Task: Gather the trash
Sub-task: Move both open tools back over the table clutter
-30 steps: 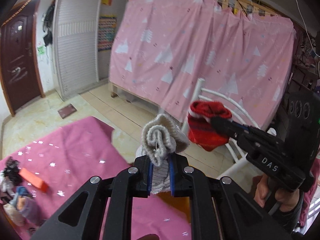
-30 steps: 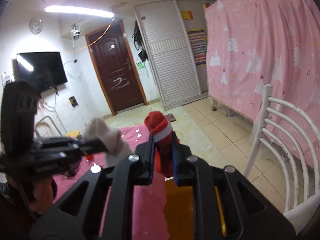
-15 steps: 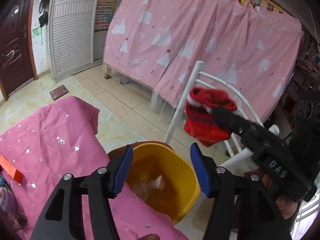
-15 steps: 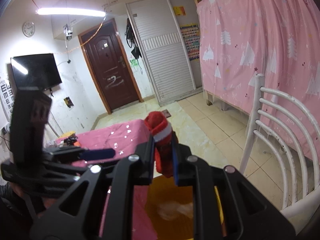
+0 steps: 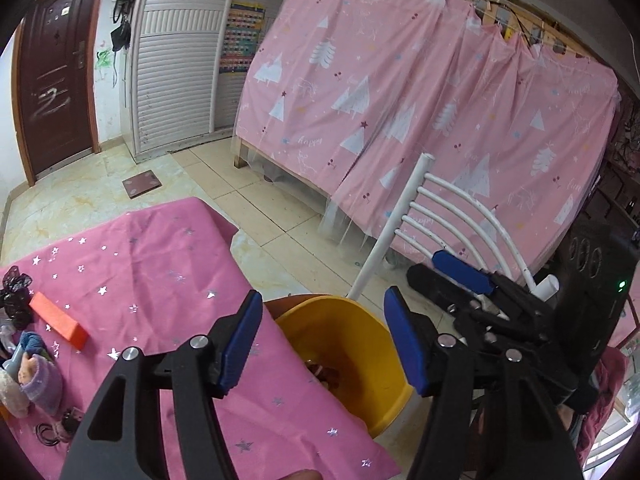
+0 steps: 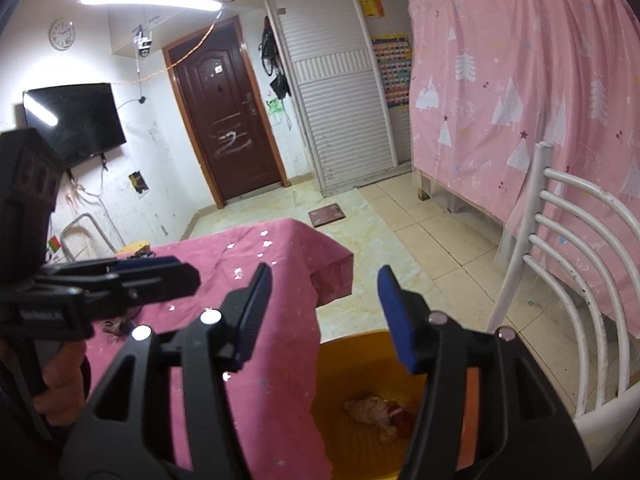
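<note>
A yellow bucket (image 5: 384, 396) stands on the floor beside the table and also shows in the right wrist view (image 6: 352, 432). A white sock (image 6: 370, 416) and a red sock (image 6: 402, 424) lie at its bottom. My left gripper (image 5: 324, 344) is open and empty above the bucket's near rim. My right gripper (image 6: 324, 320) is open and empty above the bucket; it also shows in the left wrist view (image 5: 452, 276). An orange block (image 5: 58, 322) and several small items (image 5: 28, 376) lie on the pink tablecloth (image 5: 160, 304) to the left.
A white metal chair (image 5: 436, 216) stands just behind the bucket, also seen in the right wrist view (image 6: 568, 280). A pink curtain (image 5: 400, 112) covers the bed frame beyond. A small brown scale (image 5: 142, 186) lies on the tiled floor.
My left gripper opened and dropped the white sock into the bucket. Then my right gripper opened and the red sock fell in beside it.
</note>
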